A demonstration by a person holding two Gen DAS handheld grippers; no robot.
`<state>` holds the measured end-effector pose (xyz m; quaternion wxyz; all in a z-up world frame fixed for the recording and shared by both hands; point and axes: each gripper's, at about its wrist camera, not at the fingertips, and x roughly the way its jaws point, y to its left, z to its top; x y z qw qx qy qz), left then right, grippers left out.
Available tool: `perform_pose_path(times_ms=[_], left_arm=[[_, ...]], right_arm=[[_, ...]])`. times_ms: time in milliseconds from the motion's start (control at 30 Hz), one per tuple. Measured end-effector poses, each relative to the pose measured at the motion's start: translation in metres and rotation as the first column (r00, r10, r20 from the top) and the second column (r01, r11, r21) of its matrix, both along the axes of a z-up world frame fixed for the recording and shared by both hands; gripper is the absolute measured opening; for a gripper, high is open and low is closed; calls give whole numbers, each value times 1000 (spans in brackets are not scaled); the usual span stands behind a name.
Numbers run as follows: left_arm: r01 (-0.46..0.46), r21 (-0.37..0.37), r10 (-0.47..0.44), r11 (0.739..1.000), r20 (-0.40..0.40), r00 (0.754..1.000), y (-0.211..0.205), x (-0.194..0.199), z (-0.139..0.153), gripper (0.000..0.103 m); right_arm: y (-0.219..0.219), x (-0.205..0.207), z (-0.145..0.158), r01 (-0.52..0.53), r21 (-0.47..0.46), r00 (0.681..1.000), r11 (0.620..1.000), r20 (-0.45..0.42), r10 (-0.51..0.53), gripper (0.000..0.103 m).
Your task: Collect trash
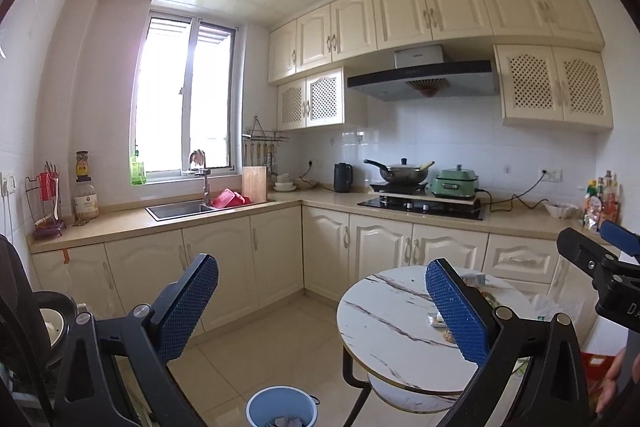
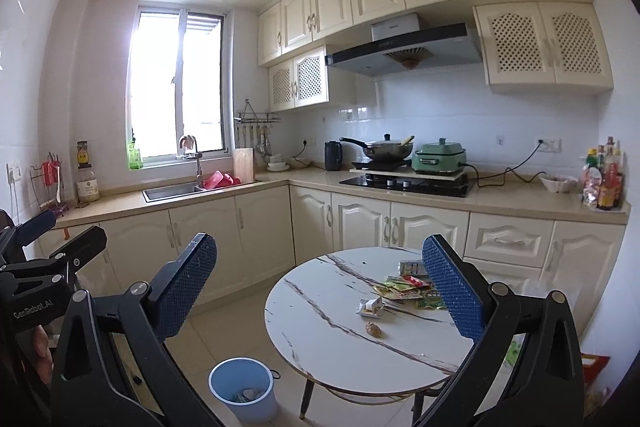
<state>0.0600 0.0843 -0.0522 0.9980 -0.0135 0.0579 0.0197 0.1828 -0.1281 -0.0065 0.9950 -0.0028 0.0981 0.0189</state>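
A round white marble-pattern table (image 2: 320, 311) stands in the kitchen; it also shows in the left wrist view (image 1: 384, 311). On it lie colourful wrappers (image 2: 404, 289), a small crumpled carton (image 2: 370, 307), a brown scrap (image 2: 374, 329) and a small box (image 2: 410, 267). A light blue bin (image 2: 244, 387) with some trash inside stands on the floor left of the table; it also shows in the left wrist view (image 1: 282, 407). My left gripper (image 1: 320, 307) is open and empty. My right gripper (image 2: 320, 291) is open and empty, held above and before the table.
Cream cabinets and a beige counter (image 2: 520, 203) run along the back and left, with a sink (image 2: 172, 191), a hob with a pan (image 2: 384, 149) and a green cooker (image 2: 438, 155). A red bag (image 2: 594, 367) lies on the floor at the right.
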Motion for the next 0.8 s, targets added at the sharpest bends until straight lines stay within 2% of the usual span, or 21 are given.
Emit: perform_pose_path(times_ms=[267,467,667,800], left_arm=[[2,8,-2,1000,-10,1000,-4,20,15,102],[15,14,-14,1000,-44,999,-7,37,13,102],[45,0,-45,999,-155,987,-19,89,3,102],[103,-34,-109,994,-273,956,-39,142,-14,102]], right_arm=[[-3,3,-3,12,4,1000,1000,-7,-12,103],[-14,10,-7,33,9,999,999,-16,-33,103],[-51,40,-35,120,21,989,993,-95,-117,103],[-89,71,-71,189,30,964,982,-195,-179,103]])
